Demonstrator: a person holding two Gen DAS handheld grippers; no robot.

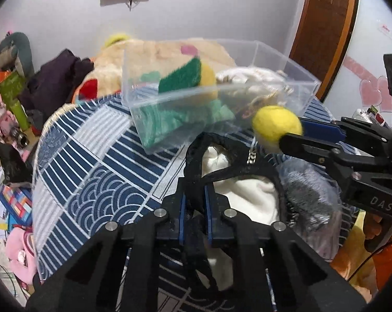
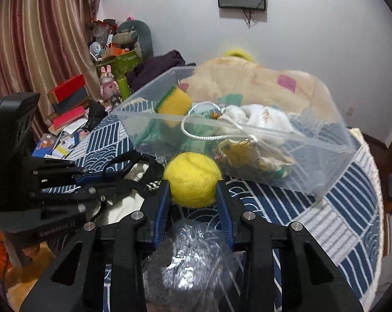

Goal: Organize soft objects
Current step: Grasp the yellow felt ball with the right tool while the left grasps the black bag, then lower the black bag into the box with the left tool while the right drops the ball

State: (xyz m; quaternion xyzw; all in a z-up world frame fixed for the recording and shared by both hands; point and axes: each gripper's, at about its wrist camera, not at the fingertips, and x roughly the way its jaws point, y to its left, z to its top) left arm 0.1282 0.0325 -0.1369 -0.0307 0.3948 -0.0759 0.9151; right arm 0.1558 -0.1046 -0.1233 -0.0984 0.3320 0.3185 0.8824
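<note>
My right gripper is shut on a yellow felt ball, held just in front of the clear plastic bin. The ball also shows in the left wrist view, with the right gripper behind it. The bin holds a green-and-yellow sponge, green cloth and a white drawstring pouch. My left gripper is shut on the black rim of a bag with white cloth inside.
A grey item in clear wrap lies under the right gripper. All sits on a blue-and-white patterned cover. A beige blanket lies behind the bin. Books and toys clutter the left side.
</note>
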